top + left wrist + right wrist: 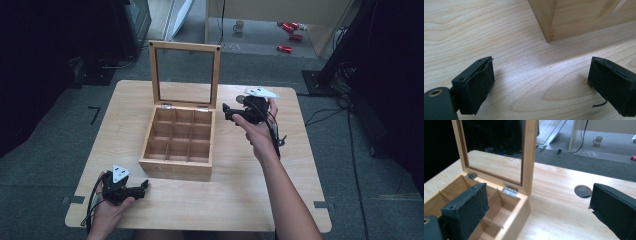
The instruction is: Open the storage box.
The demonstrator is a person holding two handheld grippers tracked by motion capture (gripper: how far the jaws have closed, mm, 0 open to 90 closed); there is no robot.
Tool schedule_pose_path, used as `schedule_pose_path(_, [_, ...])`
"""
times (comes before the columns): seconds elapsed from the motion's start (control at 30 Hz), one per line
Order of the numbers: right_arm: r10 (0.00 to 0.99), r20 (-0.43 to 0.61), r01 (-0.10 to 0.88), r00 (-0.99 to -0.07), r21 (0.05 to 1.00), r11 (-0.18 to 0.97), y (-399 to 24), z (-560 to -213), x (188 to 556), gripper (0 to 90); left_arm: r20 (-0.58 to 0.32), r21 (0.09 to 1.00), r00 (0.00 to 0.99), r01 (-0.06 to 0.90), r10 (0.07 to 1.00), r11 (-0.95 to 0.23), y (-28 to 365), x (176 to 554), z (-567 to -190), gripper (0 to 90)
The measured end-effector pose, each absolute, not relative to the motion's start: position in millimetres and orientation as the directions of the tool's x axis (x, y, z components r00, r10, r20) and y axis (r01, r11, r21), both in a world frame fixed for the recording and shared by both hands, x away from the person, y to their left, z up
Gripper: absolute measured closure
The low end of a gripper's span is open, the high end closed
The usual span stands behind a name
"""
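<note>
Two claws, left claw [142, 187] and right claw [226, 111], spread empty beside wooden box [177, 145], lid [185, 75] upright at far side.

Left hand [107, 207] enters at the near-left corner of the tabletop and grips the left gripper [142, 187] low over the surface, jaws pointing toward the right edge. Grey three-cornered plate [119, 173] sits on top; cable [93, 200] loops off the near-left edge. In the left gripper view the two padded jaws stand wide apart with nothing between them.

Right forearm [287, 195] reaches from the near edge diagonally toward the far-right part of the tabletop. Right hand [257, 132] holds the right gripper [226, 111] raised, jaws pointing left. In the right gripper view the jaws are spread wide, gap empty.
</note>
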State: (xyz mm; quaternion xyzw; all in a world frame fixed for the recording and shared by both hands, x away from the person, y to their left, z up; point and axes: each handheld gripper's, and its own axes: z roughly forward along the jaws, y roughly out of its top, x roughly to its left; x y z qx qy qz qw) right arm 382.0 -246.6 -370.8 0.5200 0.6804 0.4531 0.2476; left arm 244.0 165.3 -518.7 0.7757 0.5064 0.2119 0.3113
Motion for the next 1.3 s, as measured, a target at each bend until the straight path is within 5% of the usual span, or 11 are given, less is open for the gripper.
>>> schedule_pose_path(1.3, [0.970, 0.131, 0.542, -0.206, 0.841, 0.001, -368.2, -456.0, 253.2, 2.1, 0.015, 0.697, 0.395, 0.654, 0.918, -0.293, 165.1, 242.5, -518.6, 7.2])
